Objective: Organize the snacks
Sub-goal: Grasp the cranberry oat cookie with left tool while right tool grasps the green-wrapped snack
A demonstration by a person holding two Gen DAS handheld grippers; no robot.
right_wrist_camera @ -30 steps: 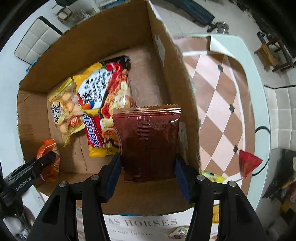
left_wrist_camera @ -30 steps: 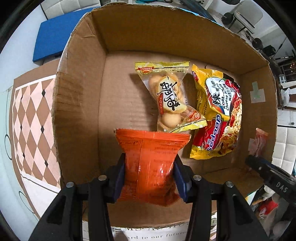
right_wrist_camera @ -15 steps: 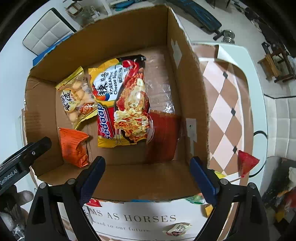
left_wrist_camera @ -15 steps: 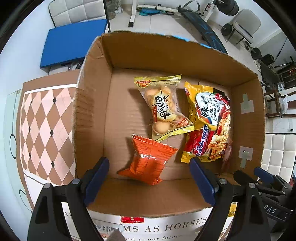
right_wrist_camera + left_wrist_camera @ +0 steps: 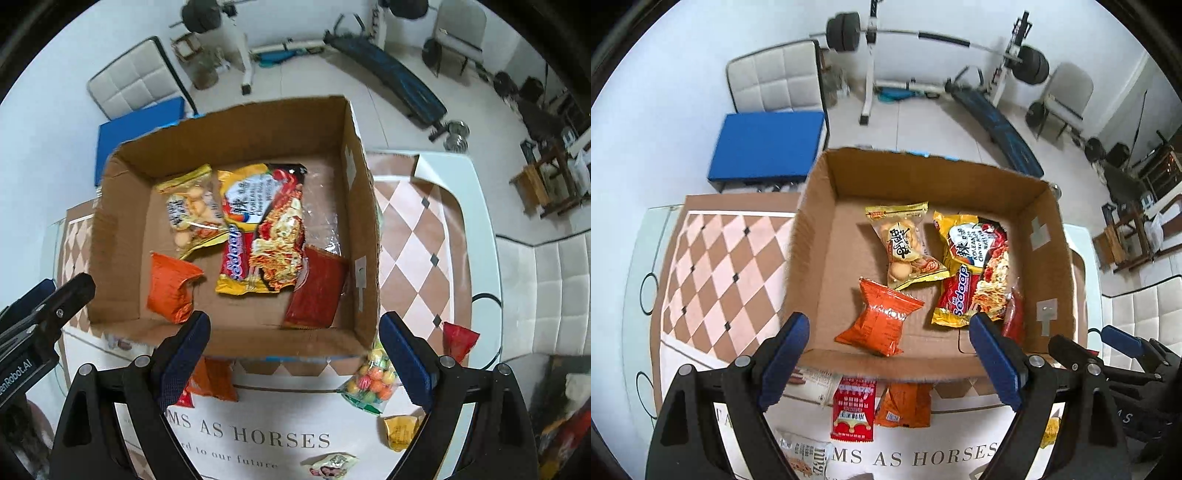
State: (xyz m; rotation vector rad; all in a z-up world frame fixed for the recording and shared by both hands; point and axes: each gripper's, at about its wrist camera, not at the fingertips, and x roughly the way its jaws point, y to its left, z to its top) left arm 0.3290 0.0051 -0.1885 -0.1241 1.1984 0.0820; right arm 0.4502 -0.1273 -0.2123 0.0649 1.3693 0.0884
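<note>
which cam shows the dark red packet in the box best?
Right wrist view. The dark red packet lies flat in the cardboard box near its right wall, nearly its whole face showing. In the left wrist view only a thin strip of it appears, beside the noodle pack and behind a gripper finger.

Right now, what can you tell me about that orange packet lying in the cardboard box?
The orange packet is a small, shiny foil pillow bag with crimped ends, a little puffed and creased. It lies loose on the floor of the cardboard box, near the front wall, tilted askew. Its upper corner sits close to the yellow biscuit bag; whether they touch is unclear. Nothing grips it.
</note>
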